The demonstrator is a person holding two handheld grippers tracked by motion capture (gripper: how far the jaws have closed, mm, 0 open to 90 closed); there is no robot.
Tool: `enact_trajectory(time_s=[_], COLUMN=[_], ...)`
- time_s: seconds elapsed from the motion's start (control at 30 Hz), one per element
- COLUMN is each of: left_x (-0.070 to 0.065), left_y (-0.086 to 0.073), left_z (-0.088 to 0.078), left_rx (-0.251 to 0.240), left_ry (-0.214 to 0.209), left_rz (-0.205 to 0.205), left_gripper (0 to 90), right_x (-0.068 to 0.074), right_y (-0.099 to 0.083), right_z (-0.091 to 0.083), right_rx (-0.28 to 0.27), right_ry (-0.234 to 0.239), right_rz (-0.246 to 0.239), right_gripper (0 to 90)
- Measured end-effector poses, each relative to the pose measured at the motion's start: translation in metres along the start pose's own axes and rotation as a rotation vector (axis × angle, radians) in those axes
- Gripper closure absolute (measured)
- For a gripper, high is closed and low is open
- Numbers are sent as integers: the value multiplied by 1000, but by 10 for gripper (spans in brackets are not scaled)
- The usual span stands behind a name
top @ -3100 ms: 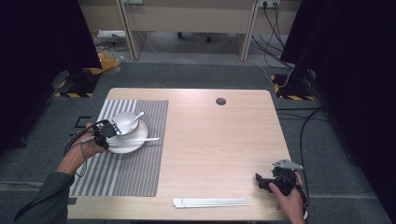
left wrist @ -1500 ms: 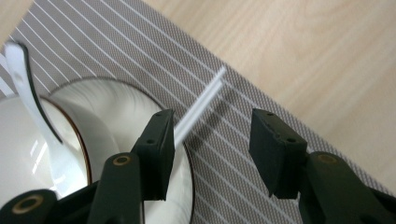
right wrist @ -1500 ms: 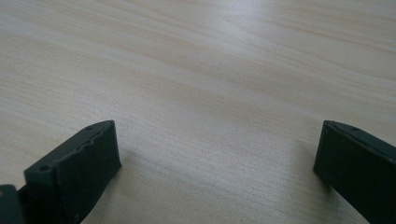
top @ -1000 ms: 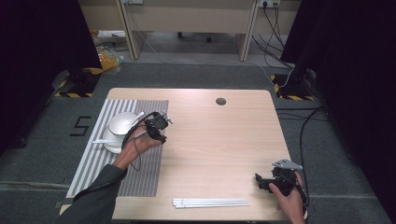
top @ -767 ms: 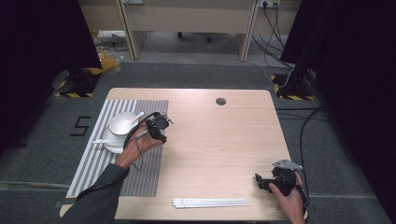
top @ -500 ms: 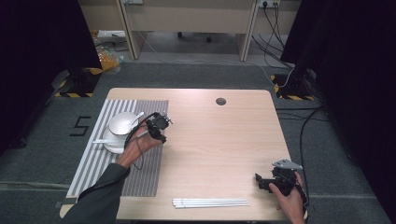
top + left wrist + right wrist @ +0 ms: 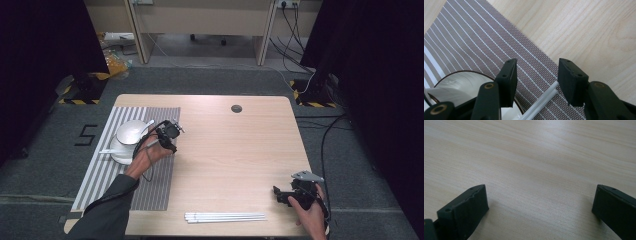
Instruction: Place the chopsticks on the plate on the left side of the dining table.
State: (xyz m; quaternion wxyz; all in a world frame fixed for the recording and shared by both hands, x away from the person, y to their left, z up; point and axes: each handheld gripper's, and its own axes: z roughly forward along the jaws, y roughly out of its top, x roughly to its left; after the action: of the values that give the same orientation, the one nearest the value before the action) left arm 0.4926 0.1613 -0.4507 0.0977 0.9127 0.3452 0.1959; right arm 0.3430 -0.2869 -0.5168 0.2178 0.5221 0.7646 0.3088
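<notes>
Two thin, light, slippery chopsticks (image 7: 541, 101) lie between the left gripper (image 7: 536, 77)'s unclosed jaws, best pinched mid-length.

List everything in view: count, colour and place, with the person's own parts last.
Table: one, light wood, centre.
Placemat: one, grey with white stripes, table's left side.
Bowl: one, white, upside down on the placemat.
Sticks: a few, white, lying together at the table's near edge.
Hole: one, dark, far side of the table.
Left gripper: one, black, fingers apart above the placemat beside the bowl.
Right gripper: one, black, fingers wide apart, near right corner.
</notes>
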Motion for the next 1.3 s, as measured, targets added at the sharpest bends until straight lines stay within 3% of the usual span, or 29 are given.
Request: enact_trajectory(time_s=[0.73,1.03,1.3], left_x=[2,-1,-4], left_y=[-2,-4,-15], left_z=[-5,-18,-28], left_rx=[2,-38,-87], left_ry=[8,-8,-37], left_rz=[1,-4,-34], left_gripper=[484,476,473], right_x=[0,0,0], right_y=[0,0,0], right_z=[0,0,0], right_rx=[0,0,0], right_ry=[0,0,1], right_rz=[1,0,1], right_gripper=[3,3,3])
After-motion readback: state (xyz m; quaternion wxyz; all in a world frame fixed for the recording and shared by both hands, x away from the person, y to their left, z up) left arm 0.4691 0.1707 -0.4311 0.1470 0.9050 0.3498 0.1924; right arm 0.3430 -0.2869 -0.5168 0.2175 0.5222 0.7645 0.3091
